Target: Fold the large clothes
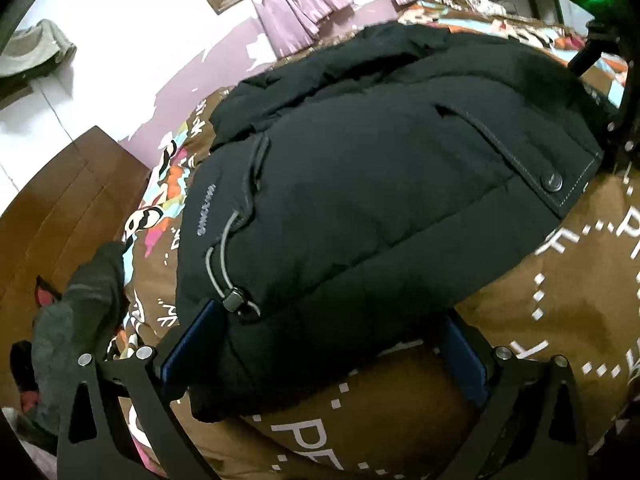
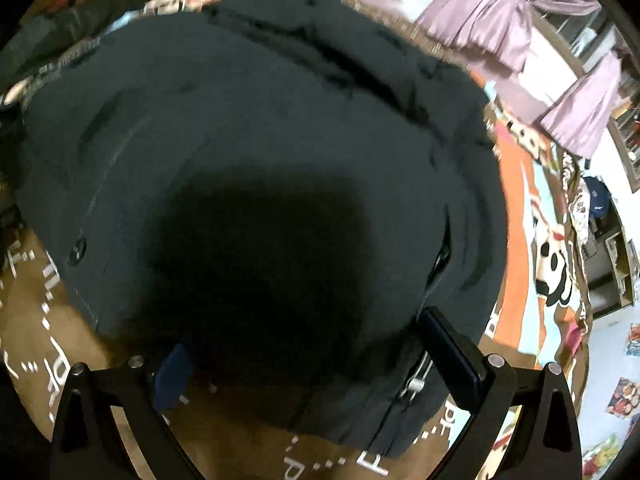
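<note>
Brown printed bedspread (image 1: 580, 300) carrying black padded jacket (image 1: 380, 184), near hem between wide-spread fingers of left tool (image 1: 324, 356) and right tool (image 2: 308, 352).

left claw (image 1: 324, 352): fingers spread wide, angled down | right claw (image 2: 316, 356): fingers spread wide

Black padded jacket (image 2: 260, 152) spread on brown printed bedspread (image 2: 36, 320), right gripper (image 2: 308, 354) fingers wide apart straddling its hem

You have a brown bedspread with white dotted lettering and cartoon panels (image 1: 580, 288) across the bed, lilac curtains (image 1: 292, 4) against the white wall, a brown wooden cabinet (image 1: 52, 208), and open shelving (image 2: 616, 256).
</note>
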Tool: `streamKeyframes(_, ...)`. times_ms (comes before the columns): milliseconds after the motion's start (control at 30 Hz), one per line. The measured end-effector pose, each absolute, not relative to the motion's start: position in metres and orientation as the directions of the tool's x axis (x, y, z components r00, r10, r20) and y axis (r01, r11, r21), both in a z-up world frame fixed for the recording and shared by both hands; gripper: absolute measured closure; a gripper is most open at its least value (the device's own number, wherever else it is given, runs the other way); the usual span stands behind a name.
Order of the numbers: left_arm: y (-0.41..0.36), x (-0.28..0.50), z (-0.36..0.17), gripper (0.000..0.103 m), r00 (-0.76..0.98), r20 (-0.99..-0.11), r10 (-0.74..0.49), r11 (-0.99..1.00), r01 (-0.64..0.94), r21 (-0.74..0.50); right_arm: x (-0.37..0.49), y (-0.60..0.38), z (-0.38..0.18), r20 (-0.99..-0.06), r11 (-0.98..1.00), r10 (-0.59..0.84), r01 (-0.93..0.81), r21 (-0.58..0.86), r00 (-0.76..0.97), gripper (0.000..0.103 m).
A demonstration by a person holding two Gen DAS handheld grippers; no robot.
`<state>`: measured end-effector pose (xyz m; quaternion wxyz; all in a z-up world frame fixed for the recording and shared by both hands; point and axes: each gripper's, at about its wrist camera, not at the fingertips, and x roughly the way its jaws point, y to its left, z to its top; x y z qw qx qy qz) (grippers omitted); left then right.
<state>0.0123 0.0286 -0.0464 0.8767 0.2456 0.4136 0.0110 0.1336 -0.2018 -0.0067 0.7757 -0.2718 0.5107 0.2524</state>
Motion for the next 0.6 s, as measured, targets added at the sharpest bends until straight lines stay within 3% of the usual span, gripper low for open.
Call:
streamKeyframes(333,0.033,0.008,-0.018,0.002,0.729,-0.672,0.127,0.933,0.142,0.330,0.159,-0.221,0.037,-0.850,0.810,0.394,-0.568,0.142,0.349,0.000)
streamKeyframes(467,0.023,0.004,-0.022,0.002,0.706,-0.703,0.089,0.922,0.209,0.327,0.154,-0.220,0.041,-0.849,0.815,0.400,-0.557,0.158,0.345,0.000)
streamKeyframes(600,0.008,0.007,-0.041,0.002,0.670,-0.723,0.170,0.877,0.232,0.421,0.144,-0.216,0.037,-0.858,0.811,0.386,-0.567,0.141,0.340,0.000)
